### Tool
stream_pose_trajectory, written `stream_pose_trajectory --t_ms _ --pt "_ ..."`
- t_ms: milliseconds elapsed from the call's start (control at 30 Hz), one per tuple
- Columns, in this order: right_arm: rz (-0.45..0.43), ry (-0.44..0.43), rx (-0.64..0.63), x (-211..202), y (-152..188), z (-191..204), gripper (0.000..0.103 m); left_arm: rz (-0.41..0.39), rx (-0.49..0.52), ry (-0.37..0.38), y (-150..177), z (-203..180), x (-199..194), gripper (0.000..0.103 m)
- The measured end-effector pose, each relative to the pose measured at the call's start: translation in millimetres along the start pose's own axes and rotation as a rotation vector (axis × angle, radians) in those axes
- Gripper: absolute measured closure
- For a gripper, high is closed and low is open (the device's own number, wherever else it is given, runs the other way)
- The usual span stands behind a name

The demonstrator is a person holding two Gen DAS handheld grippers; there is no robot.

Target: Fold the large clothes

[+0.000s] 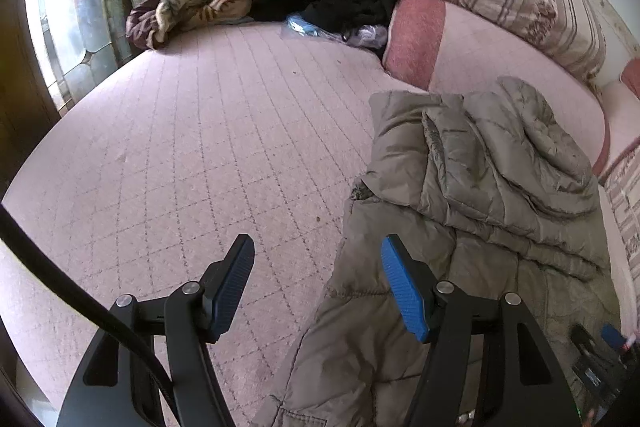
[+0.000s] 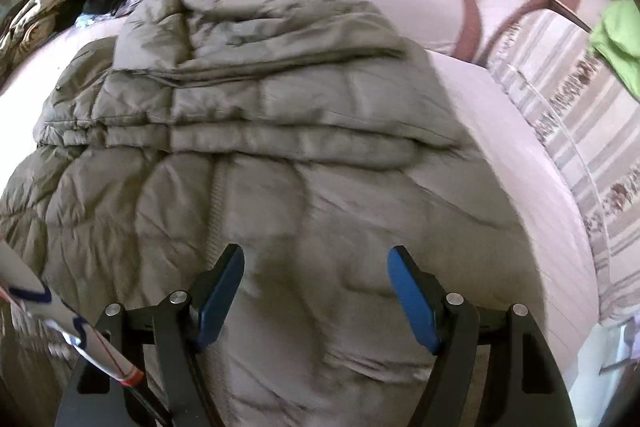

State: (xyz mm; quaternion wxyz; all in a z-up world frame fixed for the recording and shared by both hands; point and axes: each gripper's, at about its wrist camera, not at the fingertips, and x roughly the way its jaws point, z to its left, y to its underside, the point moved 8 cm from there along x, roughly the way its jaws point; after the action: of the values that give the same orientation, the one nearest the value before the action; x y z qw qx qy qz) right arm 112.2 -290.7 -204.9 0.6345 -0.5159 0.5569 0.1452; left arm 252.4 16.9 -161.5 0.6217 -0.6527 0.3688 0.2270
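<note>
The olive quilted jacket point(image 2: 256, 155) lies partly folded on the pink bedspread point(image 1: 180, 167), its upper part doubled over ahead of the right gripper point(image 2: 316, 291). To fold it well, I judge each gripper should pinch a full edge, padding and lining together (puffy fabric slips). The right gripper's jaws stand wide apart above the jacket, gripping nothing. The left gripper point(image 1: 318, 287) is equally wide and empty, the jacket's edge under its right finger.

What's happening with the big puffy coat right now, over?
Left tool open, holding nothing, over the coat's left edge. Right tool open above the coat's middle. Olive puffy coat lies rumpled on the pink bed. Nothing on top of it.
</note>
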Motion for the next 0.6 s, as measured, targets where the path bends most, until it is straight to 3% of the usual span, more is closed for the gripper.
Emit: stream_pose_trajectory --t_ms 267,600 --pt "-0.042 0.060 0.080 -38 28 -82 0.025 0.036 -0.105 0.022 18 18 1 0.038" --pt "-0.045 0.084 0.214 -54 78 -175 0.024 0.036 -0.035 -0.076 74 36 -39 0.038"
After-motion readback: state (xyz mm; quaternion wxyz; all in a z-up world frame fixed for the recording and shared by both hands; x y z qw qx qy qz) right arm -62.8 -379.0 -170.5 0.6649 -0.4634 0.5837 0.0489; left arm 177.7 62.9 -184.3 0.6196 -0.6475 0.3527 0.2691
